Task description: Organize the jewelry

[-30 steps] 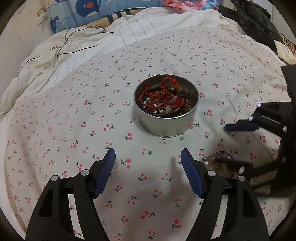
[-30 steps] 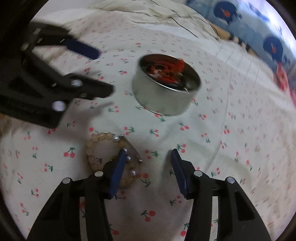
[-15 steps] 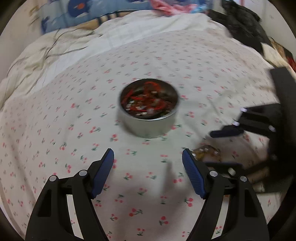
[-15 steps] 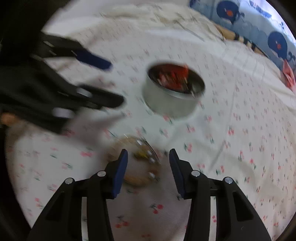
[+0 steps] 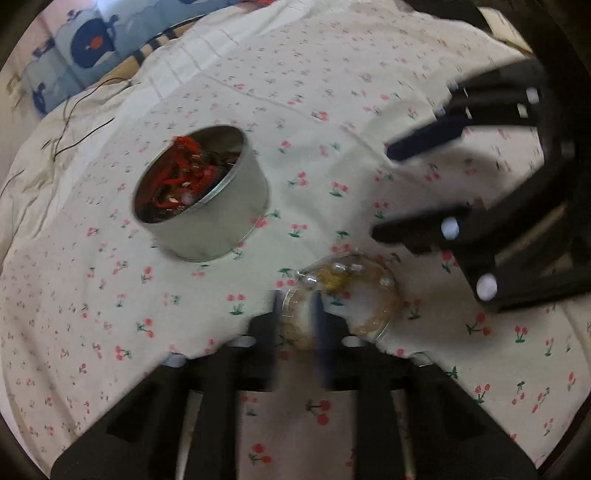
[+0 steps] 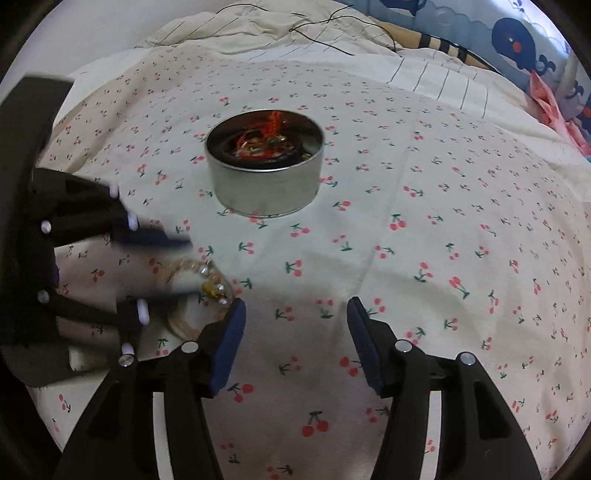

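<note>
A pale beaded bracelet (image 5: 369, 295) with pearl and gold beads lies on the cherry-print sheet; it also shows in the right wrist view (image 6: 199, 291). My left gripper (image 5: 299, 321) is blurred and its narrowed jaws straddle the bracelet's near rim; whether they grip it is unclear. My right gripper (image 6: 295, 328) is open and empty, beside the bracelet; it shows in the left wrist view (image 5: 384, 192) too. A round metal tin (image 5: 207, 206) holding red cords and dark jewelry stands behind, also in the right wrist view (image 6: 264, 166).
The cherry-print sheet (image 6: 443, 221) covers a bed. A rumpled white quilt (image 6: 258, 33) with a thin black cable (image 6: 332, 33) lies behind it. A whale-print cushion (image 6: 517, 40) is at the far right.
My left gripper swung right onto the bracelet and its jaws narrowed. My right gripper drew back off the bracelet and opened wider.
</note>
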`<state>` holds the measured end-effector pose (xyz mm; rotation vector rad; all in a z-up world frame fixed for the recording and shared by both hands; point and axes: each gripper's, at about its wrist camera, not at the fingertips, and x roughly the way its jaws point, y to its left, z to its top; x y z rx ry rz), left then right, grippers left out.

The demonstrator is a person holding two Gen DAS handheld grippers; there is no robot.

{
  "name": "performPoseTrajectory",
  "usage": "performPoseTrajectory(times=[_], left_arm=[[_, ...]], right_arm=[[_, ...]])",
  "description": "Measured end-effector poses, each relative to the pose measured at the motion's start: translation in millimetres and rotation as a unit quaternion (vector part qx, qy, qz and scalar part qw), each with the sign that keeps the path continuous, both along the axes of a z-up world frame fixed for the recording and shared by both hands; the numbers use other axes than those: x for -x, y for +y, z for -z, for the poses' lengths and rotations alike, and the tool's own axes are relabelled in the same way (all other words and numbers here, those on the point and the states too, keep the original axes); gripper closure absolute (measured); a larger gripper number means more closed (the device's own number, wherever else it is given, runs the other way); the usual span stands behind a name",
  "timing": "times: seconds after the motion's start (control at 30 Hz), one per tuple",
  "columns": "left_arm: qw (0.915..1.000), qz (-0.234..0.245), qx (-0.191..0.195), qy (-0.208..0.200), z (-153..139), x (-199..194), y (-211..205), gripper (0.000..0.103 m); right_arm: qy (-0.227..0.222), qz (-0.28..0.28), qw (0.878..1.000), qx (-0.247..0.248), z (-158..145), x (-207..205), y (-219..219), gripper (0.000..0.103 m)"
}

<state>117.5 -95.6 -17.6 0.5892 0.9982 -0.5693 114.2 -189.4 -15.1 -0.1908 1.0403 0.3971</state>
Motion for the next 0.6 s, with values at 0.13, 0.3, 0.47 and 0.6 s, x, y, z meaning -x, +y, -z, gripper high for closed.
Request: performPoseTrajectory(times=[0.13, 0.3, 0.47, 0.6], left_arm=[[0.9964, -0.008, 0.069, 0.049, -13, -11, 20, 0.096], [0.9908, -0.018, 0.120, 0.059, -30, -16, 41, 0.096], [0.9904, -0.081, 0.100, 0.051, -24, -36, 63, 0.096], [0.9897, -0.123, 0.042, 0.059, -2, -51, 70, 0.096]], right_arm=[[0.006, 0.002, 1.000, 0.008, 3, -1, -2, 0.047], [0.007, -0.007, 1.000, 0.011, 6, 1, 1, 0.047], [0.004, -0.027, 1.000, -0.012, 6, 3, 14, 0.047], [0.008, -0.043, 0.999, -0.007, 14, 3, 29, 0.047]])
